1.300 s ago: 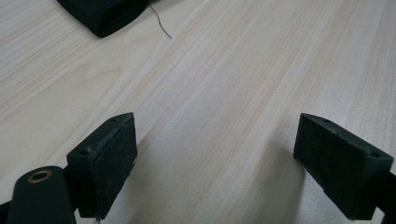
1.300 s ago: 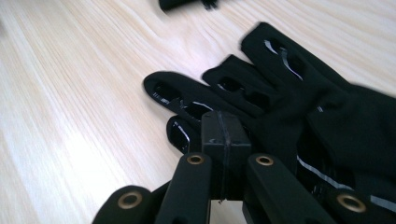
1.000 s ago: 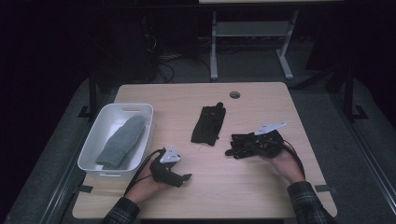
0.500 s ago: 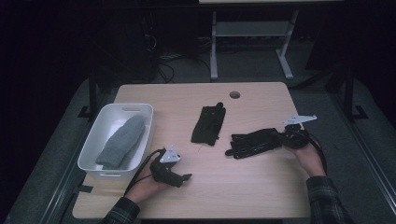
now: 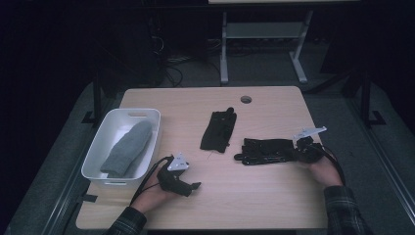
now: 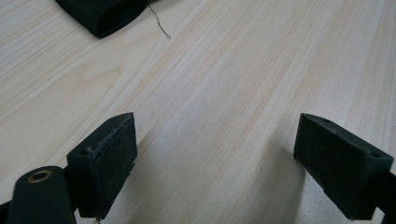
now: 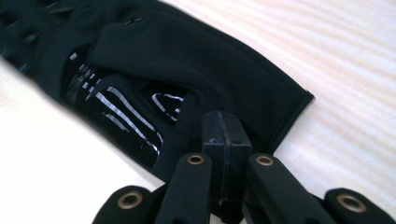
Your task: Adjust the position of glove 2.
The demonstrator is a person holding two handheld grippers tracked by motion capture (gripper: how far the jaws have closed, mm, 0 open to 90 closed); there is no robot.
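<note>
A black glove (image 5: 266, 149) with glossy printed stripes (image 7: 187, 70) lies stretched out flat on the right half of the wooden table (image 5: 274, 196), fingers pointing left. My right gripper (image 5: 298, 150) is shut on its cuff; in the right gripper view the pads of the right gripper (image 7: 222, 123) meet over the cuff's edge. A second black glove (image 5: 219, 129) lies near the table's middle, and its edge with a loose thread (image 6: 100, 11) shows in the left gripper view. My left gripper (image 5: 193, 186) rests at the front left, open over bare wood (image 6: 215, 140).
A white bin (image 5: 147, 115) holding a grey knitted item (image 5: 128, 147) stands at the table's left edge, close to my left hand. A round cable hole (image 5: 246, 99) sits near the far edge. A desk frame (image 5: 264, 34) stands on the floor beyond.
My right gripper has moved to the right and pulled the glove's cuff with it, so the bunched glove now lies drawn out flat. The left gripper has stayed put.
</note>
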